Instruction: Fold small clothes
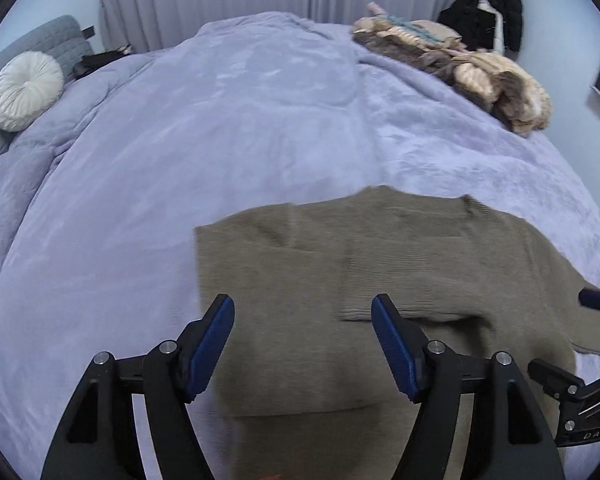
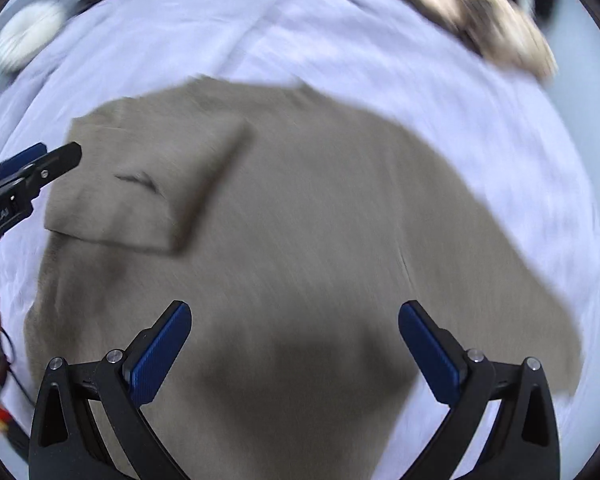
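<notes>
I see the olive sweater (image 1: 380, 280) flat at lower centre on the lavender blanket (image 1: 220, 120), one sleeve folded across. My left gripper (image 1: 302, 312) and right gripper (image 2: 294, 316) hover spread, empty. Bare blanket upper left; clothes pile (image 1: 480, 76) upper right.

Soft, even light; right wrist view motion-blurred, left sharper, both bowed with dark fisheye rims.

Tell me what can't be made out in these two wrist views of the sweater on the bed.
- Sweater hem: left wrist view, cut off by the bottom edge and hidden behind the open left gripper.
- Clothes pile: right wrist view, smeared by motion blur; separate garments unreadable.
- Right gripper: left wrist view, cut off by the right edge.
- Sweater's right sleeve end: left wrist view, runs to the frame edge.
</notes>
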Demonstrator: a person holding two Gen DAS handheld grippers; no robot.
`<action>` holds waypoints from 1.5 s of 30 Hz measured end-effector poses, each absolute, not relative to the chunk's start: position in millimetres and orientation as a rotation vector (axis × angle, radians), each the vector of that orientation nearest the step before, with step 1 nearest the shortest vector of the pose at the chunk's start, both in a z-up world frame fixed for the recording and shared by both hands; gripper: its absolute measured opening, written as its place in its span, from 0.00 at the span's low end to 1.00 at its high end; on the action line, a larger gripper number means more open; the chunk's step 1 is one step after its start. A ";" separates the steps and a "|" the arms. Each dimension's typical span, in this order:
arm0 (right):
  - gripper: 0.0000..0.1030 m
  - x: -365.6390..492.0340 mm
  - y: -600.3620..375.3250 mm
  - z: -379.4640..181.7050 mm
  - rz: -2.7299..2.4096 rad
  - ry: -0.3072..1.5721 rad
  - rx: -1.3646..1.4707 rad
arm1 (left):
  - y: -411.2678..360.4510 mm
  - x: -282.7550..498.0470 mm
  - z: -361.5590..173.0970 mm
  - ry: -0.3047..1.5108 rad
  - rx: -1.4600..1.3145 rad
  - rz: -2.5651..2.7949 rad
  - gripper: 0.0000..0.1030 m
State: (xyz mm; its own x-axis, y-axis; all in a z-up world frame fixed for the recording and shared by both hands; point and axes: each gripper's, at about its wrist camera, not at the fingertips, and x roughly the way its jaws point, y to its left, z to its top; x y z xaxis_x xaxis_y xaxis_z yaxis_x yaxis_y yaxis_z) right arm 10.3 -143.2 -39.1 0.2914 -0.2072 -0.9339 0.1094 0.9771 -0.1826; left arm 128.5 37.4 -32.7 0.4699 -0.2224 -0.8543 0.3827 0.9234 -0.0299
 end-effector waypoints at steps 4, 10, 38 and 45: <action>1.00 72.7 -83.0 -66.8 -0.130 1.183 -0.442 | 67.4 170.5 -73.7 1.141 0.123 -0.259 0.70; 0.11 76.2 -105.7 -87.3 -0.188 1.225 -0.527 | 68.5 196.3 -108.3 1.230 0.064 -0.274 0.70; 0.24 -67.1 -289.2 -120.1 -0.369 1.043 1.054 | 80.2 193.7 -81.3 1.160 0.159 -0.336 0.73; 0.43 -85.7 -294.6 -99.8 -0.330 1.083 1.016 | 80.1 153.2 -59.5 1.128 0.175 -0.385 0.78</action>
State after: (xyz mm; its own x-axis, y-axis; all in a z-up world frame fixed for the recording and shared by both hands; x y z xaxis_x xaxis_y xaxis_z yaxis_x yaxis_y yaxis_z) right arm -85.7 -294.6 -99.8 0.4735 0.2351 -0.8488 0.6689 0.5310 0.5202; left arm 153.2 80.1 -59.5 0.3713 -0.2109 -0.9042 0.3854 0.9210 -0.0566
